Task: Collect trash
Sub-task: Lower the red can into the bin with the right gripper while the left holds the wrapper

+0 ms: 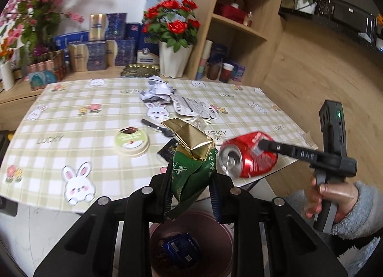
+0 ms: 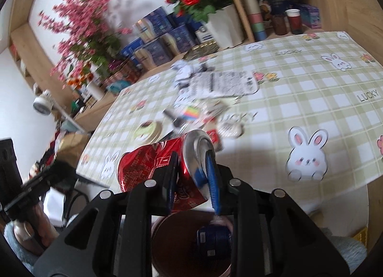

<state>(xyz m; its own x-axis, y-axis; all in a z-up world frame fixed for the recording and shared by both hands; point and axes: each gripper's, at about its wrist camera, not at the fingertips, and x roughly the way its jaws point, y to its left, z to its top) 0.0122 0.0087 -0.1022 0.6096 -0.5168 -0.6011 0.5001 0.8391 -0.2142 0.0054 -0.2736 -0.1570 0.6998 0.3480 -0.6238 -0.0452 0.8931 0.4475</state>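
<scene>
My left gripper [image 1: 191,169] is shut on a crumpled green and gold foil wrapper [image 1: 191,157], held above a dark round trash bin [image 1: 225,233] that has a blue packet [image 1: 182,250] inside. My right gripper [image 2: 191,164] is shut on a crushed red soda can [image 2: 148,164], also over the bin [image 2: 167,238]. In the left wrist view the can [image 1: 249,157] and the right gripper [image 1: 263,144] hang just right of the wrapper, at the table's near edge. More trash lies on the checked tablecloth [image 1: 83,128]: crumpled paper [image 1: 158,90], a printed wrapper [image 1: 191,106] and a round green lid [image 1: 131,140].
Flower pots [image 1: 174,59], blue boxes [image 1: 95,54] and cups [image 1: 225,72] stand behind the table, beside a wooden shelf [image 1: 239,27]. A dark utensil [image 1: 155,127] lies mid-table. A hand in a grey fleece sleeve [image 1: 354,210] holds the right gripper. Wooden floor [image 1: 311,73] stretches to the right.
</scene>
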